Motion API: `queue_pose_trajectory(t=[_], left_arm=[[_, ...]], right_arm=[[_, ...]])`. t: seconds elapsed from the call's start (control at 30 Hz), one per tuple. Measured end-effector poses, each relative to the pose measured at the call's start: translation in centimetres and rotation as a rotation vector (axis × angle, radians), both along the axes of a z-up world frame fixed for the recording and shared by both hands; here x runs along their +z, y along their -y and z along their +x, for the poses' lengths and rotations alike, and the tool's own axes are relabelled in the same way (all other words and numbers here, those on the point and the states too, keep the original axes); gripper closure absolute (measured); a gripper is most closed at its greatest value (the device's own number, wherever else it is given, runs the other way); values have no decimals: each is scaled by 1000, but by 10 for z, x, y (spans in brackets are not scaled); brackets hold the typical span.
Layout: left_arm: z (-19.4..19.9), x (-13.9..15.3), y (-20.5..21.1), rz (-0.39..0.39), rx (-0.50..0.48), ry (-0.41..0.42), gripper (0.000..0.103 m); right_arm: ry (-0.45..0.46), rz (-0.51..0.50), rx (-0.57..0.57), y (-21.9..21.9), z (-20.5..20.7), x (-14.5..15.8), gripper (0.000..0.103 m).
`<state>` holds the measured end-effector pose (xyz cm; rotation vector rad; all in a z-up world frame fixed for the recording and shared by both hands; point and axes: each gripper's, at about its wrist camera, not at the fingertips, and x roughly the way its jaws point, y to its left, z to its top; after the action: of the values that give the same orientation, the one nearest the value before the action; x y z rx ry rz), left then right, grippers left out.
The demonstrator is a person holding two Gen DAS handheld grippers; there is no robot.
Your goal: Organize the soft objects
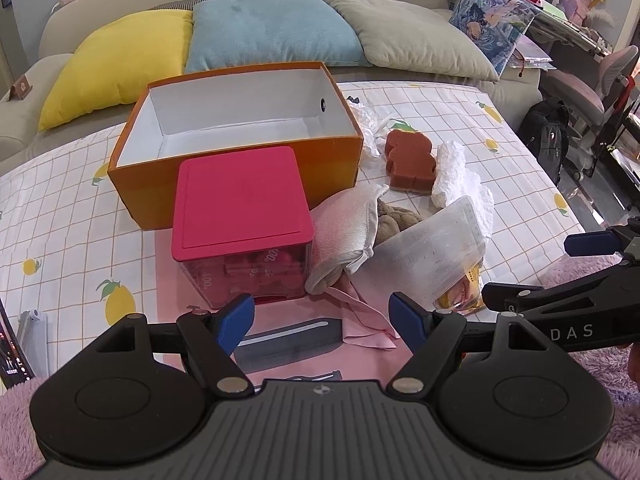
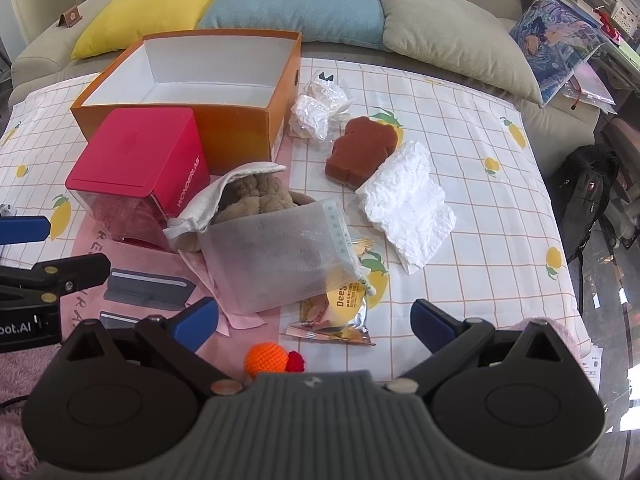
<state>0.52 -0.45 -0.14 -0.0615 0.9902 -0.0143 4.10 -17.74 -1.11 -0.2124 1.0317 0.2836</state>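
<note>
Hovering low over the near edge of the table, your two grippers both stand released with nothing between the blue pads: the left gripper (image 1: 322, 320) faces the red-lidded container (image 1: 242, 216), and the right gripper (image 2: 316, 320) faces the heap of soft things. The relation that matters is this: the frosted zip pouch (image 2: 280, 256) lies straight ahead of your right jaws, just beyond them, with its long axis running from near-left to far-right, so the right hand looks the nearer one for it. A brown plush (image 2: 256, 196) sits tucked under a white cloth (image 2: 224, 188) just behind the pouch, a yellow snack packet (image 2: 340, 316) pokes out from under its near corner, and an orange crochet ball (image 2: 266, 356) rests right at the gripper's base. Further right lie the brown sponge (image 2: 360, 146) and, touching it, a crumpled white paper towel (image 2: 408, 204). The open orange box (image 1: 240, 120), empty as far as you can see, stands behind the container, likely the destination. Everything rests on a lemon-print checked tablecloth (image 2: 480, 128), with sofa cushions (image 1: 272, 28) behind.
</note>
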Motion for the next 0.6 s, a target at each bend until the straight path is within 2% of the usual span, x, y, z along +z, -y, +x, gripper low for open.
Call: queue_pose_trajectory(t=[0.6], left_arm=[[-2, 0, 1, -13, 4, 3, 13]], right_arm=[[-2, -18, 16, -4, -1, -3, 3]])
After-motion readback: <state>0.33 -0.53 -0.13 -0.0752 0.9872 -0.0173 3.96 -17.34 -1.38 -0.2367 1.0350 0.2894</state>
